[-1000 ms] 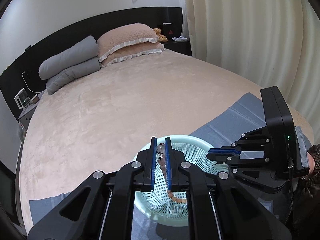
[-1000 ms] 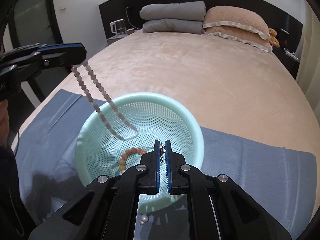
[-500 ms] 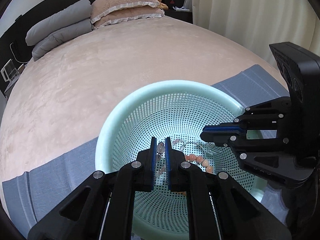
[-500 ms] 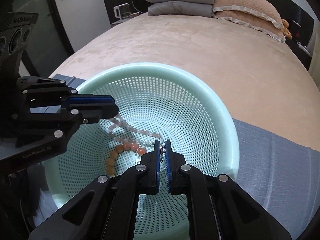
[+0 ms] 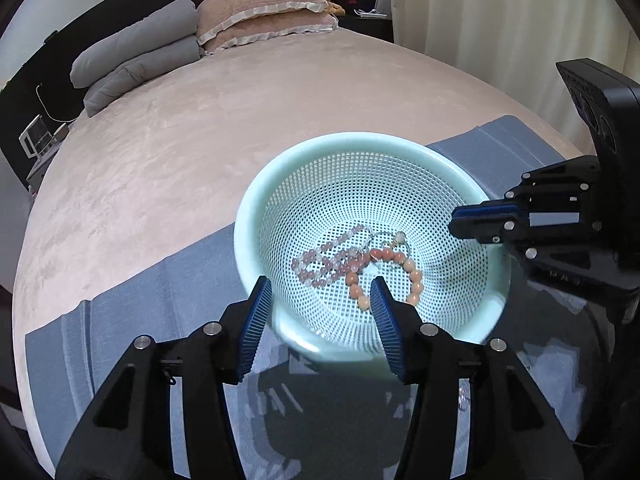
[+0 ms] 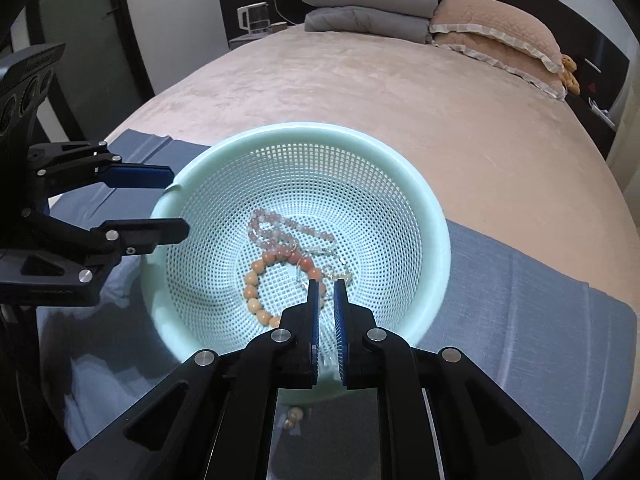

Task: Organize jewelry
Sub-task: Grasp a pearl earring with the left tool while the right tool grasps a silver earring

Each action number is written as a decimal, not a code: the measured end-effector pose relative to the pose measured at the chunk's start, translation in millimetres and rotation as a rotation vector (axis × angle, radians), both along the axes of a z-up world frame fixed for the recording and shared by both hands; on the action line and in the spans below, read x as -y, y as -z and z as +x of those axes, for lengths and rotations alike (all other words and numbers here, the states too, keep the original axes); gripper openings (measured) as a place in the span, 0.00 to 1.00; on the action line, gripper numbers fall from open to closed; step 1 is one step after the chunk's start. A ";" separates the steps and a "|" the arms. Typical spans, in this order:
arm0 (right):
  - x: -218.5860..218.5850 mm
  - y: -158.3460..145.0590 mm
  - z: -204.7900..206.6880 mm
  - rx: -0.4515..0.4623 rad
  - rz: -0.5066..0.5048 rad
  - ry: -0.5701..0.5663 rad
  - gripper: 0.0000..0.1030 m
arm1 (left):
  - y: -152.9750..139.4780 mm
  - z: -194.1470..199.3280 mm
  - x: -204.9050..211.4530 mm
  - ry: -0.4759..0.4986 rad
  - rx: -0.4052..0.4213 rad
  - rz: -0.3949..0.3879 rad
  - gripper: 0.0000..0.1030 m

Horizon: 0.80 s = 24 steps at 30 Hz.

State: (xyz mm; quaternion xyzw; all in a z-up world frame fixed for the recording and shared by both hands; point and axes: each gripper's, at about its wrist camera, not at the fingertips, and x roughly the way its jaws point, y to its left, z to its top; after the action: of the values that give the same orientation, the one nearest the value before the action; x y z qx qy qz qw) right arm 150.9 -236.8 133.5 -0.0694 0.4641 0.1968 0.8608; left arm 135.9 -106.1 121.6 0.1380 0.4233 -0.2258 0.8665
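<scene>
A mint perforated basket (image 5: 360, 138) (image 6: 304, 128) stands on a blue-grey cloth (image 5: 160, 280) (image 6: 520, 288) on the bed. In its bottom lie a pink bead necklace (image 5: 324, 264) (image 6: 276, 232), an orange bead bracelet (image 5: 400, 264) (image 6: 252, 284) and a thin silver chain (image 5: 394, 238) (image 6: 336, 268). My left gripper (image 5: 320, 284) (image 6: 176, 204) hovers at the basket's near rim, jaws opening, no jewelry between them. My right gripper (image 6: 326, 284) (image 5: 454, 222) hangs just over the chain. Its jaws are opening by a narrow gap, and no part of the chain shows between the pads.
A small pearl piece (image 6: 296, 414) lies on the cloth in front of the basket, under my right gripper. Pink pillows (image 5: 260, 12) and a folded grey duvet (image 6: 368, 4) are at the head of the bed. A curtain (image 5: 500, 20) hangs to the right.
The left gripper came down to the basket and opened, and the pink bead necklace now lies inside. The right gripper's jaws parted slightly, and the thin chain lies at the bottom.
</scene>
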 end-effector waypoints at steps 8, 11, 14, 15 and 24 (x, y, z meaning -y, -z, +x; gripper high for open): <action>5.5 -22.3 -62.3 0.045 -0.015 0.009 0.18 | -10.4 -65.4 -16.5 0.007 0.007 -0.005 0.57; 8.0 -24.1 -87.8 0.054 -0.013 0.015 0.25 | -7.6 -86.2 -14.1 0.012 0.002 -0.016 0.65; 7.9 -19.9 -111.5 0.049 -0.019 0.002 0.27 | -0.4 -103.1 -6.8 0.034 -0.012 -0.017 0.65; 7.6 -17.2 -119.1 0.047 -0.024 -0.002 0.27 | 2.9 -109.4 -4.1 0.043 -0.014 -0.011 0.65; -3.9 18.4 -176.5 -0.010 -0.067 -0.099 0.27 | 40.6 -140.3 20.3 0.134 -0.073 0.047 0.65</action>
State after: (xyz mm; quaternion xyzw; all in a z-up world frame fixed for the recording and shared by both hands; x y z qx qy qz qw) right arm -25.6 -232.9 115.2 -0.1200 0.4705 0.2240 0.8450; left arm -4.4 -126.4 81.0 0.1782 0.4495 -0.2783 0.8299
